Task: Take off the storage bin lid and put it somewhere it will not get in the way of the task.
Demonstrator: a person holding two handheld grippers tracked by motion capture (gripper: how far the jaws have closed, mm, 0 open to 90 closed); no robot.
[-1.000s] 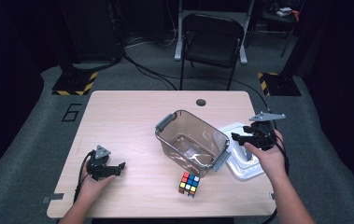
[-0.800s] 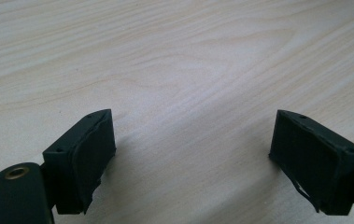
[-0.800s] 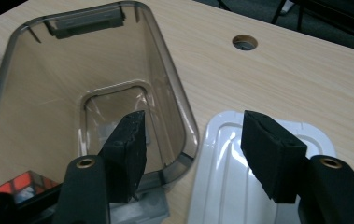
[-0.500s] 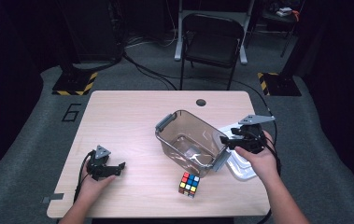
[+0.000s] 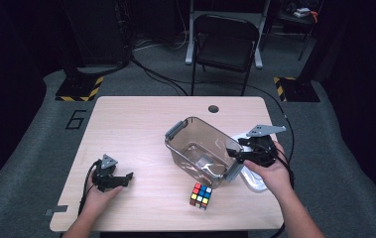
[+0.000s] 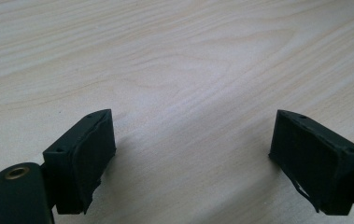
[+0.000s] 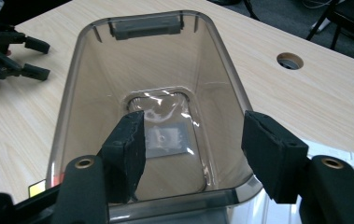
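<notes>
A clear brown-tinted plastic container (image 5: 200,153) with grey end latches stands open and empty at the table's centre right. My right gripper (image 5: 235,154) hovers at its right end, jaws open. In the right gripper view the container (image 7: 86,93) runs away from me, and my right gripper (image 7: 191,156) has one pad over the inside and the other over the right wall, touching nothing. A Rubik's cube (image 5: 201,196) lies on the table in front of the container. My left gripper (image 5: 121,179) rests open at the front left; in its own view my left gripper (image 6: 191,154) frames bare wood.
A white lid (image 5: 255,181) lies flat under my right hand, beside the container. The wooden table (image 5: 141,129) has a cable hole (image 5: 213,108) near its far edge. A folding chair (image 5: 225,44) stands beyond the table. My left gripper (image 7: 41,58) appears far off past the container.
My right gripper has moved left from above the white lid to the container's right end. The left gripper, the cube and the container have stayed put.
</notes>
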